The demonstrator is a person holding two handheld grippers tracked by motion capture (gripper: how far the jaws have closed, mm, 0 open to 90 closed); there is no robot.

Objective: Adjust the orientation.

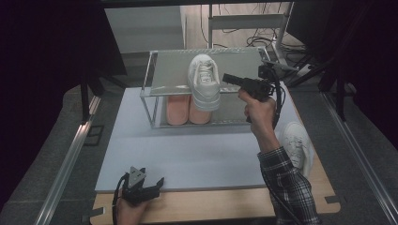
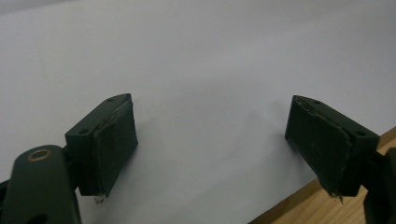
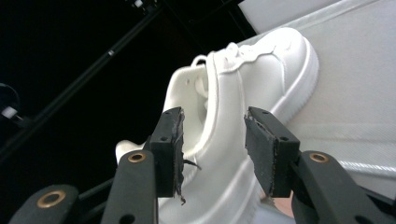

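White sneaker (image 1: pixel 205 80) on top shelf of metal rack (image 1: pixel 157 75), toe toward near side, heel overhanging near edge. Right gripper (image 1: pixel 228 78) just right of sneaker, jaws part open, apart from shoe, nothing clamped. Left gripper (image 1: pixel 157 183) at near-left table edge on white mat (image 1: pixel 187 150), jaws wide, empty. Second white sneaker (image 1: pixel 298 145) near-right on table. Pink shoes (image 1: pixel 187 110) on lower shelf.

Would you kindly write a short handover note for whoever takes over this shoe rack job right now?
Right claw: open, beside the white sneaker on the rack's top shelf; jaws stand apart from the shoe's side, not gripping.
Left claw: open, empty, resting at the near edge of the white board.
Done: one white sneaker sits on the top shelf; a pink pair sits below.
Left: the second white sneaker lies on the table at the right, probably next to be shelved.
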